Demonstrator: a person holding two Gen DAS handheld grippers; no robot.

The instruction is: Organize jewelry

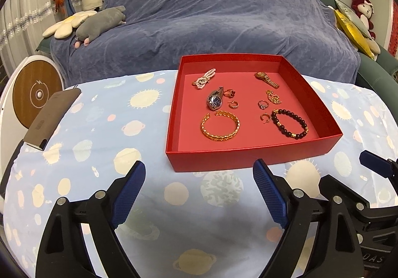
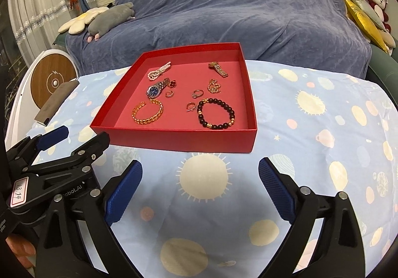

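**Both grippers empty, jewelry all in the red box**

Left gripper (image 1: 199, 187) and right gripper (image 2: 200, 184): jaws spread wide, nothing between the blue pads, both hanging over the planet-print tablecloth (image 2: 311, 143) just short of the red box (image 1: 251, 157). Neither touches the box.

Every piece visible lies on the box floor, none on the cloth. Back row: pearl bracelet (image 1: 204, 79) and gold watch (image 1: 265, 79). Middle: blue-dial steel watch (image 1: 215, 100), red clover ring (image 1: 229, 93), a small gold hoop (image 1: 233, 104), a stone ring (image 1: 263, 104), a bunched gold chain (image 1: 273, 98). Front: open gold cuff bangle (image 1: 220, 126), second small hoop (image 1: 265, 117), dark beaded bracelet (image 1: 289, 124).

Handling, as judged:
- Watches are likely the heaviest; metal bands slippery. Pinch across the case or band edge.
- Cuff looks stiff; take one side of its band, not across the opening.
- Beaded and pearl bracelets are probably strung, limp, and will drape; grip a few beads firmly.
- Chain will sag and could snag; pinch the bunch.
- Rings and hoops are tiny and lie flat, so likely to skid; come down steeply and close slowly.

Box walls limit a shallow approach to the front pieces.
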